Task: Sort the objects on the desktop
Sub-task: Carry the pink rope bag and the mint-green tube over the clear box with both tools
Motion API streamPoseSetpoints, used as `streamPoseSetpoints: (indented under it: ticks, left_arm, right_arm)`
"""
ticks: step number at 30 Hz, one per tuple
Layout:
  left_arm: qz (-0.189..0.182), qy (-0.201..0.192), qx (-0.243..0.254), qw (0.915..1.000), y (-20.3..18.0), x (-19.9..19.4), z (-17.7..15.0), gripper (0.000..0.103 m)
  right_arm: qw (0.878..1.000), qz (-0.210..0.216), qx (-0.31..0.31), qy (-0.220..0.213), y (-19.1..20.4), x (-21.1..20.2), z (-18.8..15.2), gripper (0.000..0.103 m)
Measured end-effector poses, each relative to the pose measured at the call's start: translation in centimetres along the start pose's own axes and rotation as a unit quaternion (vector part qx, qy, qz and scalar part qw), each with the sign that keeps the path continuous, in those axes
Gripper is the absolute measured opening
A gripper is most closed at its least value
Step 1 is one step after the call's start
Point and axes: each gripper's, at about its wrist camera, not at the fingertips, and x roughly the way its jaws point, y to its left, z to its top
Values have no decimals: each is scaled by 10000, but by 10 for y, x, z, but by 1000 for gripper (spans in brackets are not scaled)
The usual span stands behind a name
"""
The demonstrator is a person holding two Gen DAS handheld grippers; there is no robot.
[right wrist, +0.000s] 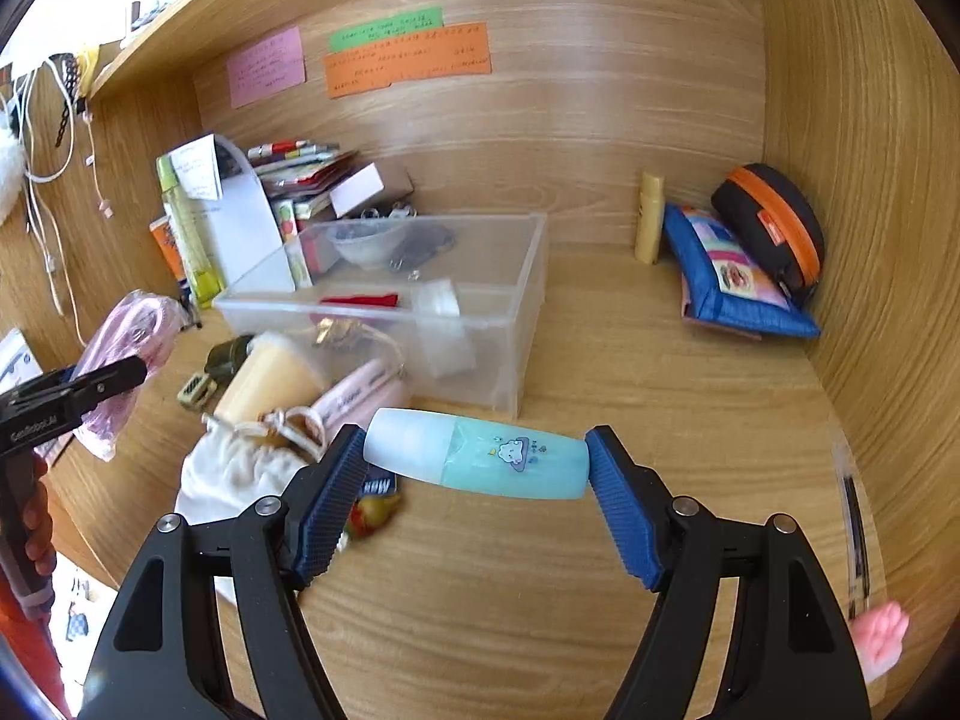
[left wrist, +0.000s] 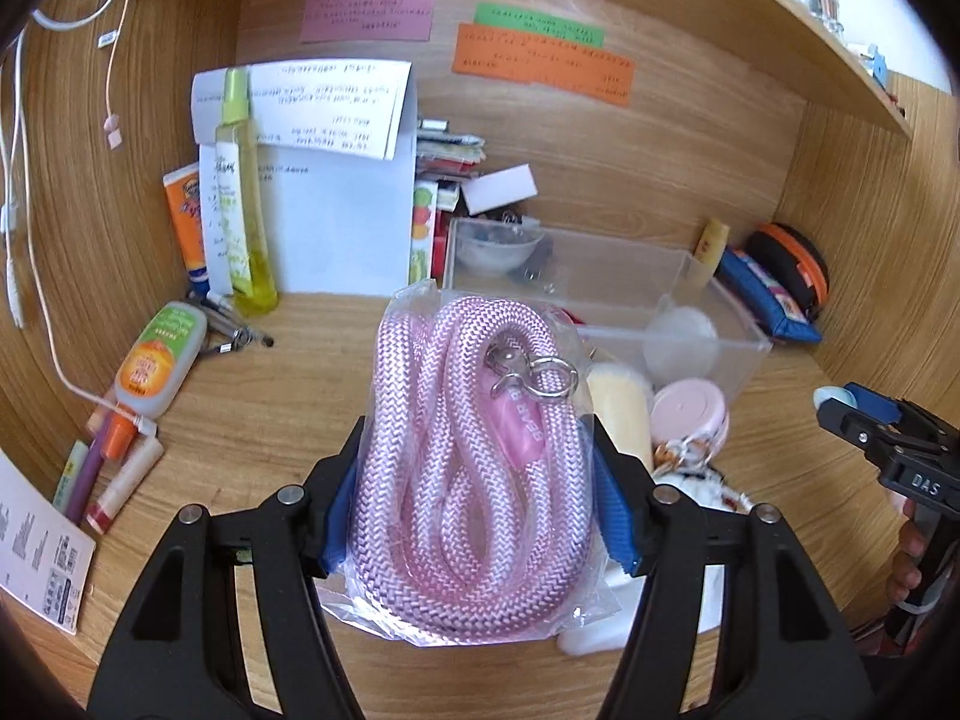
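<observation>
The left gripper [left wrist: 480, 492] is clamped on a bagged pink rope [left wrist: 462, 468], just in front of the clear box [right wrist: 516, 300]. The right gripper [right wrist: 477, 480] is squeezing a blue bottle [right wrist: 480, 456] endwise, also in front. The box holds a small bowl [right wrist: 369, 243], clips and a white pad [right wrist: 444, 324].

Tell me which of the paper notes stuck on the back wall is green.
The green note is the narrow strip directly above the wider orange note; the pink note sits apart to their left.
</observation>
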Motion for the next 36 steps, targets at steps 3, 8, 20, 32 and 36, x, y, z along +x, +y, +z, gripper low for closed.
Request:
streamPoseSetpoints:
  ticks: [3, 8, 20, 32, 36]
  left_arm:
    - [-36, -122, 31, 9999, -4, -2, 10, 64]
    - [-77, -273, 81, 9996, -10, 1, 27, 64]
    - [-301, -460, 208, 9983, -19, 21, 83, 50]
    - [-448, 274, 105, 9986, 1, 73, 73, 48]
    - [-522, 324, 53, 9981, 16, 57, 55, 56]
  right_arm:
    - [10000, -13, -31, -75, -3, 3, 13, 71]
    - [9995, -60, -150, -269, -6, 7, 39, 71]
    - [9965, -87, -526, -647, 2, 21, 95, 71]
    - [9975, 180, -600, -323, 8, 70, 115, 71]
    - [9977, 227, -600, -226, 9, 78, 113, 71]
